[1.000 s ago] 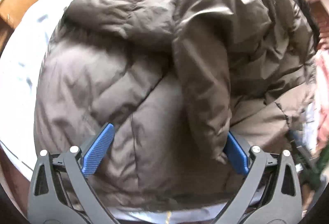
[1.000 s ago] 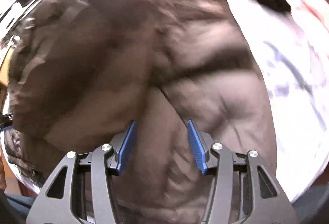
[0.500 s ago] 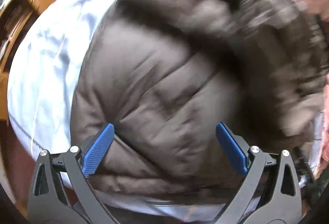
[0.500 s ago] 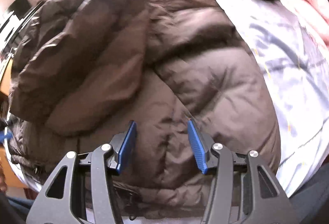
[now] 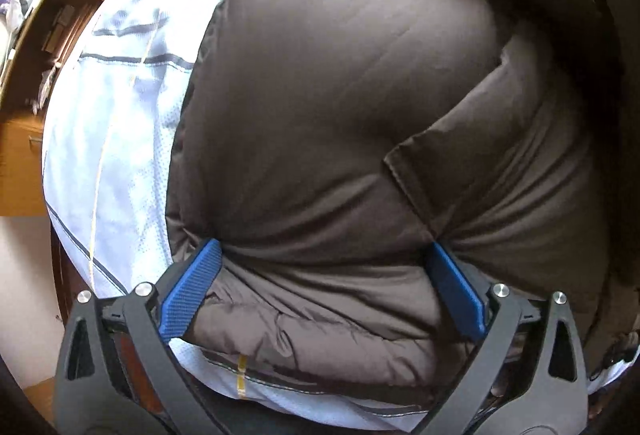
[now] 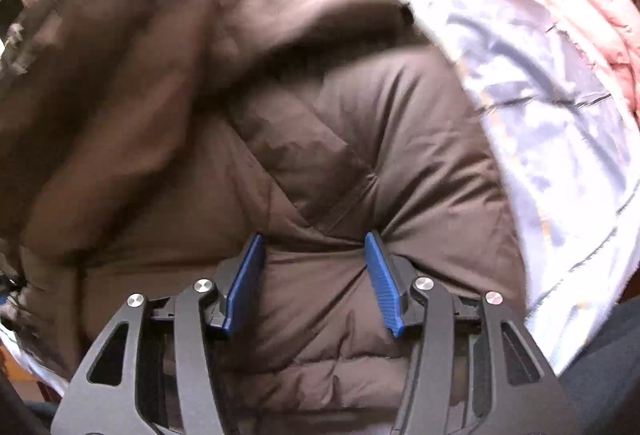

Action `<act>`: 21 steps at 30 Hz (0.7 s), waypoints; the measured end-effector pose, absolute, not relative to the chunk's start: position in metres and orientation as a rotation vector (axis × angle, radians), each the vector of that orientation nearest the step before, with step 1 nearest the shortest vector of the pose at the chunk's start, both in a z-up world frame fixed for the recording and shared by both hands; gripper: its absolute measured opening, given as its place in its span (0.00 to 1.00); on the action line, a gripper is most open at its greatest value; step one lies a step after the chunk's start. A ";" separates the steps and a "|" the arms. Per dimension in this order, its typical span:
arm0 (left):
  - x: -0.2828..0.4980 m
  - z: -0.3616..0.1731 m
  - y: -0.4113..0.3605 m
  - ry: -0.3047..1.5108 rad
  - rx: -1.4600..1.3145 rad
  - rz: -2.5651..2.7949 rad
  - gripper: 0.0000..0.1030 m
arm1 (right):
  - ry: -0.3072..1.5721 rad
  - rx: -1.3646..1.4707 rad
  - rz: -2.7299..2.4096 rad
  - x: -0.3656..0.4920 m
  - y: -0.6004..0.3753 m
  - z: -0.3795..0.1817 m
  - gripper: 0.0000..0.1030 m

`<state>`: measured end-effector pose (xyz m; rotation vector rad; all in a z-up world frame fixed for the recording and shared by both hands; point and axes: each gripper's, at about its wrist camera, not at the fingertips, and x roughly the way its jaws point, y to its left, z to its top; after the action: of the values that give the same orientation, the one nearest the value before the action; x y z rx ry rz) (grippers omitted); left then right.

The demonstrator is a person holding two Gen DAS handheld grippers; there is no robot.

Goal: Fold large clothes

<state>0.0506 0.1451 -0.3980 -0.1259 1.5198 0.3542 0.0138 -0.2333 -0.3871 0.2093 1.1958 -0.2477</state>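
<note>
One puffy brown jacket point(image 5: 360, 123) heaped on a pale blue sheet point(image 5: 120, 139). Left gripper point(image 5: 324, 291) spread wide, pressed into the padding; right gripper point(image 6: 316, 275) half-parted, pads dimpling a fold — real pinch or not, cannot tell. Likely trouble: slick, springy fill slipping free, fold reopening.

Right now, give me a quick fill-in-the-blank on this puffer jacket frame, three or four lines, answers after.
1. The garment under both grippers is a quilted puffer jacket coloured ____.
2. The jacket lies on a pale ____ bedsheet.
3. The left gripper has its blue pads spread wide and pressed into the ____.
4. At the right edge of the right wrist view lies a quilted item coloured ____.

Answers: brown; blue; jacket; pink
</note>
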 end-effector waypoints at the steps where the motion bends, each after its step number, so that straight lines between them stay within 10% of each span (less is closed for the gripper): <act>1: 0.052 -0.401 0.142 1.519 -0.123 0.360 0.98 | 1.196 0.199 -0.254 0.014 -0.231 -0.387 0.52; 12: 0.070 -0.302 0.126 1.264 -0.301 0.119 0.97 | 0.966 0.252 -0.155 0.009 -0.220 -0.301 0.57; 21: 0.172 -0.217 0.039 1.093 -0.153 -0.139 0.98 | 0.889 0.141 0.173 0.104 -0.190 -0.207 0.81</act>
<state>0.1720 0.0390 -0.2168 -0.1527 1.0927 -0.1389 0.1039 -0.1904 -0.2069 0.1411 0.8886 0.1727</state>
